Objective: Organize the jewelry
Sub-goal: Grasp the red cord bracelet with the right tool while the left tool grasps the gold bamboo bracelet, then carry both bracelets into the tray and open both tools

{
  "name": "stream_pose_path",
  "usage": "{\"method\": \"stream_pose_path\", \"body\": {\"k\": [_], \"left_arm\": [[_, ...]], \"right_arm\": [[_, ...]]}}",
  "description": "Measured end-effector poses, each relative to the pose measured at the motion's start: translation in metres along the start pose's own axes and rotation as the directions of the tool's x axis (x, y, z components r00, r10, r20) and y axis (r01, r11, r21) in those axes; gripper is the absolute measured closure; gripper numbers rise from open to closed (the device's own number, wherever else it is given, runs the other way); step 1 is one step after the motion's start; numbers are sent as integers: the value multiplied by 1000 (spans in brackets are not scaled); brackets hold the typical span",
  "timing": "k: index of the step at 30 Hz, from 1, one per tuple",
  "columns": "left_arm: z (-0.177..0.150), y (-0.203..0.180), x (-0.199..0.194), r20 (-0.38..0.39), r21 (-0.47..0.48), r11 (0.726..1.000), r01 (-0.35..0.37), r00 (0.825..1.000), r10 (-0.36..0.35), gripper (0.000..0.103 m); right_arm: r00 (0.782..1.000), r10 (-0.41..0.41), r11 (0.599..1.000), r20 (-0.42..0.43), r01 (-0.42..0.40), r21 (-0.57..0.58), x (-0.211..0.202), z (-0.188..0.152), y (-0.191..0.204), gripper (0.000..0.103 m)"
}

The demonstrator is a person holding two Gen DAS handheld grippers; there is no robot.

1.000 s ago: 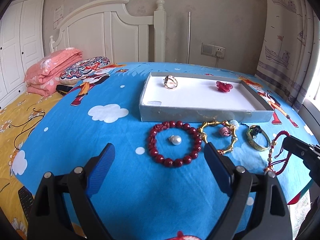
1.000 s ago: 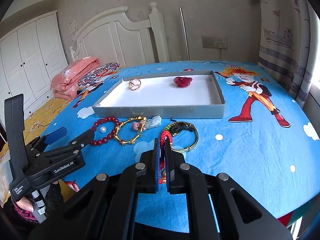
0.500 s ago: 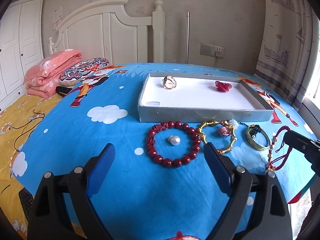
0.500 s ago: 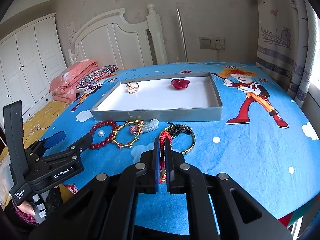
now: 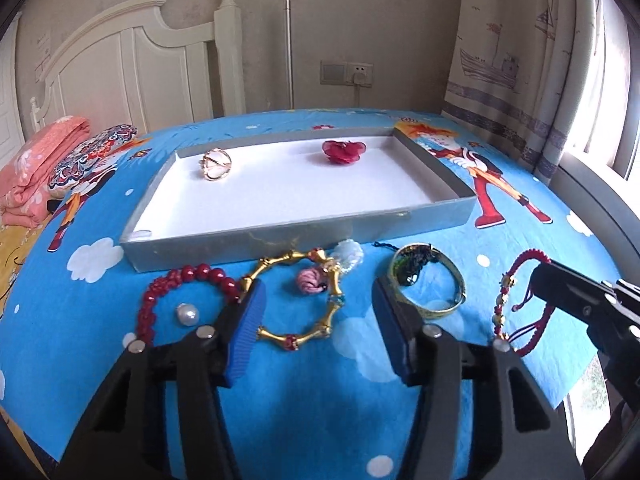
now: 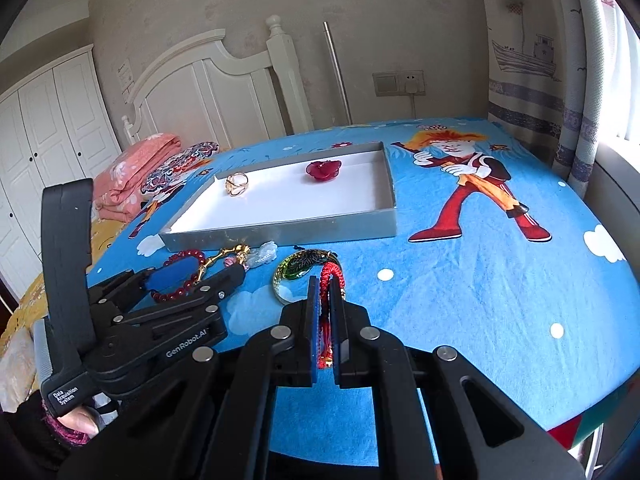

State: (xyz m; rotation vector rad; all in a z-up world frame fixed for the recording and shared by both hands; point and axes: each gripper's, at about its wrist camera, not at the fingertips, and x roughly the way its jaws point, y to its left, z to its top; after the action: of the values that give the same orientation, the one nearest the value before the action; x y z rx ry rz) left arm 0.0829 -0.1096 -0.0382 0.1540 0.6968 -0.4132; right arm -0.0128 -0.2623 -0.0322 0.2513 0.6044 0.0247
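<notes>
Jewelry lies along the near edge of a bed [image 5: 520, 248] with a blue cartoon sheet, in front of a shallow grey tray [image 5: 304, 236].

Left wrist view: the left gripper [image 5: 320, 320] is open, its blue pads spread over a gold bamboo-link bracelet [image 5: 308, 304] with a pink knot charm [image 5: 310, 281] inside its loop. Left of it lie a red bead bracelet [image 5: 176, 292] and a loose pearl [image 5: 187, 314]. To the right lies a gold bangle [image 5: 430, 280], and past it a red cord bracelet [image 5: 516, 300] hangs from the tip of the right gripper [image 5: 538, 284], lifted off the sheet. Inside the tray, at its far side, sit a gold ring [image 5: 216, 164] and a red flower piece [image 5: 344, 151].

Right wrist view: the right gripper [image 6: 325, 328] is closed on the red cord bracelet [image 6: 330, 280], a grip the other view shows only from the side. The pearl is hidden here behind the left gripper [image 6: 200, 276], which covers part of the red bead bracelet [image 6: 182, 258]. The gold bangle [image 6: 298, 272] lies just beyond the pads. This view alone shows the white wardrobe [image 6: 44, 140] and folded pink bedding [image 6: 136, 168] towards the head of the bed.
</notes>
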Motion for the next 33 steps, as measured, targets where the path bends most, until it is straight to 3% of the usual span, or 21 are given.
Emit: {"method": "stream_pose_path", "body": {"k": [5,6,7,12,18,26,33], "left_arm": [[-3,-5,15,-47,6,999,-37,998,38,64],[-4,-5,14,-40,11,999,-42,998,43,71],[-5,-6,14,-31,17,998,-58,998,59,94],[-8,-4,-2,40,25,996,-89,995,88,94],[-3,11,-39,129,-1,998,-56,990,56,94],[-10,30,-78,171,-39,998,-50,984,56,94],[-23,43,-102,198,-80,993,-90,975,104,94]], "right_arm": [[1000,27,1000,-5,-27,10,2,-2,-6,96],[999,32,999,-9,-32,9,3,-3,-6,96],[999,41,999,-15,-41,7,4,-4,-4,96],[999,39,999,-35,-40,-10,8,-11,2,96],[999,43,998,-4,-43,-46,-2,-6,19,96],[997,64,991,53,-57,-118,-23,3,50,96],[996,56,988,74,-44,-150,-31,5,68,96]]}}
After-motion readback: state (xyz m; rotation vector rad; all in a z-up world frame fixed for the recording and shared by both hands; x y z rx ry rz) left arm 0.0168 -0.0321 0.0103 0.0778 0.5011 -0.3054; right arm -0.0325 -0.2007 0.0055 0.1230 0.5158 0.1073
